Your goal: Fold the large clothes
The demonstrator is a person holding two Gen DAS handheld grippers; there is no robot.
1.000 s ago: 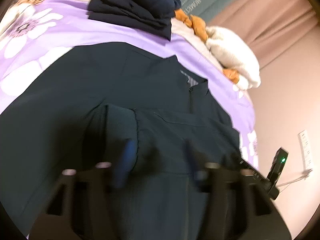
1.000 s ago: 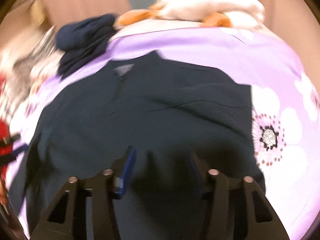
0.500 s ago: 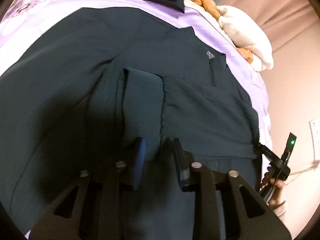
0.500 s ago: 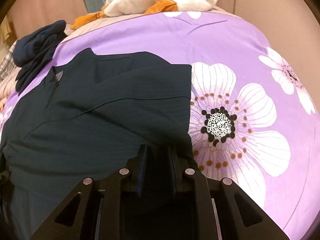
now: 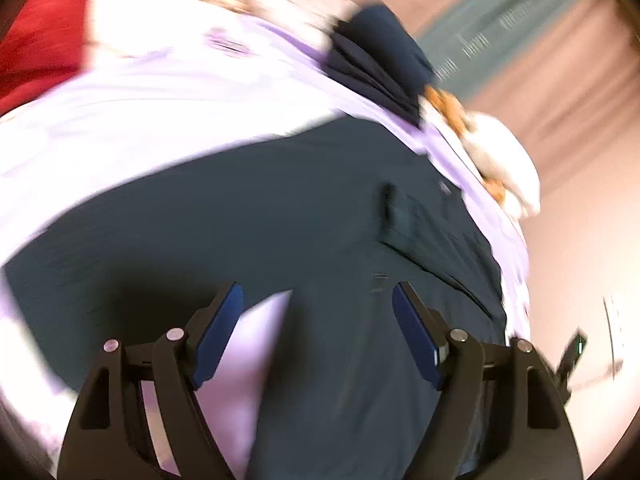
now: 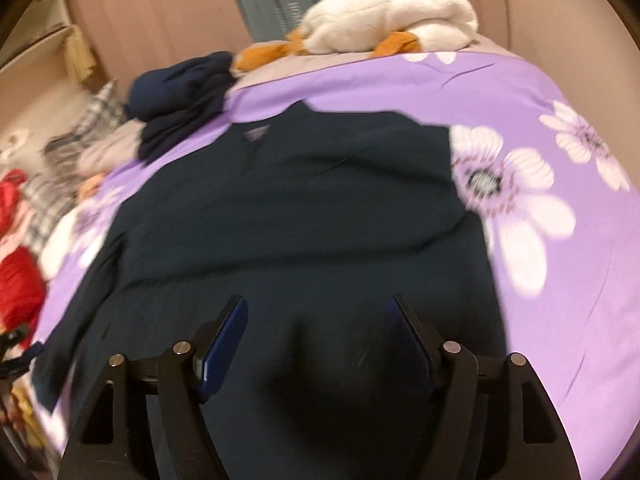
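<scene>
A large dark navy garment point(image 6: 304, 208) lies spread on a purple flowered bedspread point(image 6: 560, 280), collar towards the far end. My right gripper point(image 6: 318, 334) hovers over its near part. Its jaws are opening, the blue pads stand wide apart, and cloth lies below them but is not pinched. The left wrist view is blurred by motion. There my left gripper point(image 5: 316, 320) is over the garment point(image 5: 320, 208) near its left lower edge. Its jaws are opening too, with nothing gripped, and a strip of purple bedspread point(image 5: 256, 344) shows between the fingers.
A stack of folded navy clothes point(image 6: 180, 100) sits at the far left of the bed, also seen as the navy stack point(image 5: 376, 60). A white and orange plush toy point(image 6: 384, 20) lies at the head. Red cloth point(image 6: 16, 280) and a plaid pillow point(image 6: 92, 120) lie left. The other hand-held gripper point(image 5: 572, 356) shows at the right edge.
Both grippers were nearly shut on the fabric half a second ago and have let go and spread wide. The left one swung left towards the garment's edge. The right one moved left off the hem corner.
</scene>
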